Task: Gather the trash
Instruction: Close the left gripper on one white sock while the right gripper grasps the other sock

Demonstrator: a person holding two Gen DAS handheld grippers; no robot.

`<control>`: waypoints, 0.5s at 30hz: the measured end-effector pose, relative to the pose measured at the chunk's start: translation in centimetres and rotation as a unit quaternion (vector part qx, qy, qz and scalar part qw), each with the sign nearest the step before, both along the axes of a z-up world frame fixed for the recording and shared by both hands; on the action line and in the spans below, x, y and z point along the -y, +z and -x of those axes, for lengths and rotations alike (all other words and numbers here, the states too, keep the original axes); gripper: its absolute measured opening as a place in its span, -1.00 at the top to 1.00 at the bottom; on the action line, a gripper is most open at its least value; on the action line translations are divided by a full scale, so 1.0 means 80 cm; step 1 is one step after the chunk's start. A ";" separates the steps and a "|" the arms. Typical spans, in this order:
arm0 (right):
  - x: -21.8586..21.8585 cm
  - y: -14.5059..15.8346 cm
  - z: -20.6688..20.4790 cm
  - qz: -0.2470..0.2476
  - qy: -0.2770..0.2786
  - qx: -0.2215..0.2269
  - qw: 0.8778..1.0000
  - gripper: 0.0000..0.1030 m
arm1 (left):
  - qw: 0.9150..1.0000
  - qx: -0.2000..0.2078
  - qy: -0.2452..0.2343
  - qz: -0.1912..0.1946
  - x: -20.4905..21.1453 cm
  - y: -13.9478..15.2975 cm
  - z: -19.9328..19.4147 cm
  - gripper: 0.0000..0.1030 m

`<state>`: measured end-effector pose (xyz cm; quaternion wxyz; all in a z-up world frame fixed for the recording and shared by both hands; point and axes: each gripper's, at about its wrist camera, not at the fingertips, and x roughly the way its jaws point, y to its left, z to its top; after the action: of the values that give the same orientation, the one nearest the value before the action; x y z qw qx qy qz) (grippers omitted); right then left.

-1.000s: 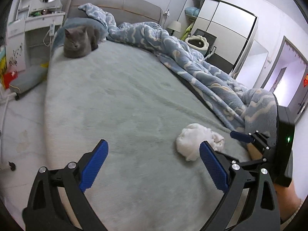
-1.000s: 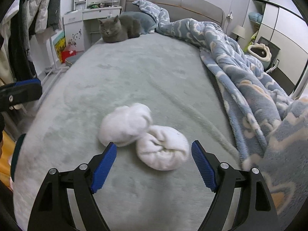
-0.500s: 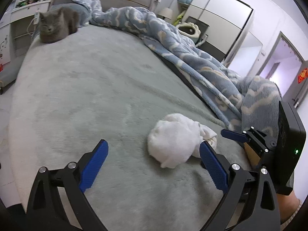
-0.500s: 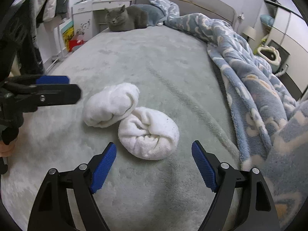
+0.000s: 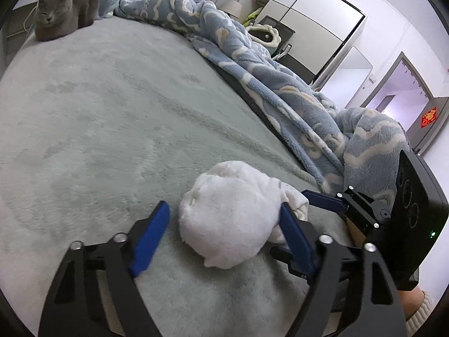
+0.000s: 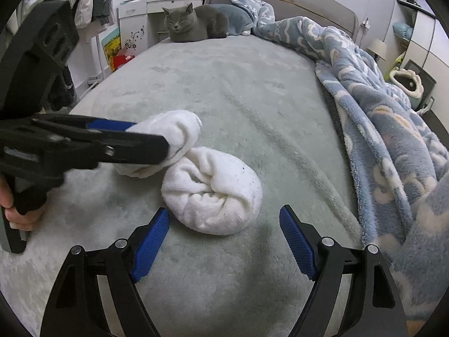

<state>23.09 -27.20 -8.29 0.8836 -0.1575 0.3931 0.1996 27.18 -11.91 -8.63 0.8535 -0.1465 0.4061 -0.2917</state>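
Two balled-up white bundles lie on the grey-green bed (image 6: 252,90), touching each other, lower centre in both wrist views. They look like rolled socks or small towels; can't tell which.

Left gripper (image 5: 224,224): jaws closing, the far bundle (image 5: 230,216) sits between the blue pads. The right pad looks to be touching its side, the left pad still has a gap, so no clamp yet. Seen from the right wrist, this gripper comes in from the left edge of the frame and covers part of that bundle (image 6: 179,129).

Right gripper (image 6: 224,233): released, jaws wide, nothing held. The near bundle (image 6: 213,193) lies just ahead of the fingertips, centred between them but not touched. Small dark specks on its upper right side.

A hand (image 6: 16,213) grips the left tool's handle at the left edge of the right-wrist frame.

Grey cat (image 6: 196,22) lies at the head of the bed, top centre, well apart from the bundles. Blue patterned blanket (image 6: 378,98) is heaped along the right side of the frame.
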 end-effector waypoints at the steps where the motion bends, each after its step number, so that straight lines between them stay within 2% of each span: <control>1: 0.000 0.001 -0.001 -0.004 0.003 0.001 1.000 -0.58 | 1.000 -0.002 -0.005 0.001 0.003 -0.001 -0.002 -0.37; 7: -0.002 -0.001 -0.007 -0.015 0.017 -0.003 1.000 -0.58 | 1.000 0.014 -0.015 0.002 0.008 0.006 -0.003 -0.13; 15: 0.005 -0.007 -0.026 -0.053 0.003 -0.029 0.998 -0.58 | 0.999 0.043 0.008 -0.009 -0.003 0.019 -0.007 -0.05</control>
<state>25.16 -27.63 -8.83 0.8785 -0.1055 0.4068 0.2273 27.78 -11.70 -7.12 0.8739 -0.1291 0.3701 -0.2875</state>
